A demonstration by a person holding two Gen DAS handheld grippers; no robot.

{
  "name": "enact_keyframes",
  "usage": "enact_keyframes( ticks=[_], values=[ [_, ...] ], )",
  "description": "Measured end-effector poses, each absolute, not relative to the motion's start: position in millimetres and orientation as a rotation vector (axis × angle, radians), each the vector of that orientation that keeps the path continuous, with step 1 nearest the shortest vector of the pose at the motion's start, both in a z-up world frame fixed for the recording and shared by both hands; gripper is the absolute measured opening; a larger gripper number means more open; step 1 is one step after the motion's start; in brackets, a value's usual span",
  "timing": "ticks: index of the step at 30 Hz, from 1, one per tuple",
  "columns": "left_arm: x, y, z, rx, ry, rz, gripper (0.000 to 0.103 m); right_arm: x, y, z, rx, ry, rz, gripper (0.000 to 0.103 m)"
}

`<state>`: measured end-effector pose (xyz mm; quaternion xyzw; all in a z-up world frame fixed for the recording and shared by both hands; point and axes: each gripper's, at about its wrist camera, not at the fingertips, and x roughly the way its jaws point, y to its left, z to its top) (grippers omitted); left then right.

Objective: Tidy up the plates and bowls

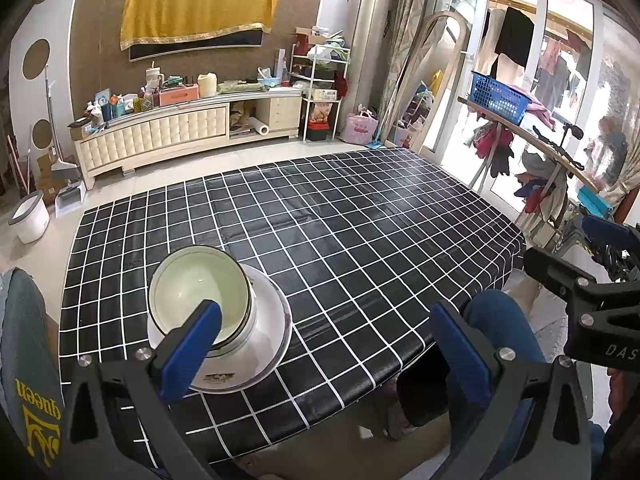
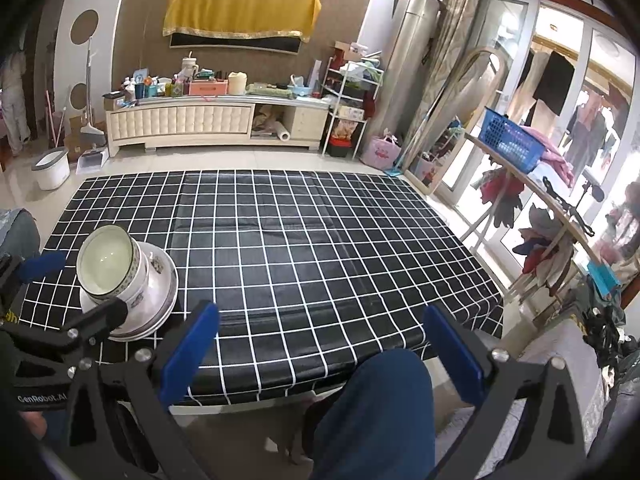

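Note:
A stack of dishes stands near the front left of the black grid-cloth table [image 1: 360, 220]. On top is a pale bowl [image 1: 200, 284] nested in a patterned bowl, over a wide white floral plate [image 1: 264, 344]. My left gripper [image 1: 326, 344] is open. Its left pad [image 1: 192, 344] overlaps the stack's near side in this view, and nothing sits between the fingers. In the right wrist view the same stack [image 2: 128, 280] is at far left. My right gripper [image 2: 322, 352] is open and holds nothing, over the table's front edge.
A person's knee in blue trousers [image 2: 376, 408] is below the front edge. A TV cabinet [image 1: 180, 128] lines the far wall, and a white bucket [image 1: 30, 220] stands on the floor at left. At right are a clothes rack with a blue basket [image 1: 500, 96] and glass doors.

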<state>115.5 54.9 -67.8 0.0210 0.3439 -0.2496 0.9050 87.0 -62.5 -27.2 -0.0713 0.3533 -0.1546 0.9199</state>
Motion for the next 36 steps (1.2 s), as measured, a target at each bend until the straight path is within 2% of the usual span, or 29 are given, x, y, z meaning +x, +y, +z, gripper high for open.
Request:
enact_keyframes(
  ticks=[36],
  values=[
    [103.4,63.7,-63.9,0.043,0.692,-0.474,0.103,87.3,-54.5,-28.4,-0.134,0.734,-0.272,0.103]
  ],
)
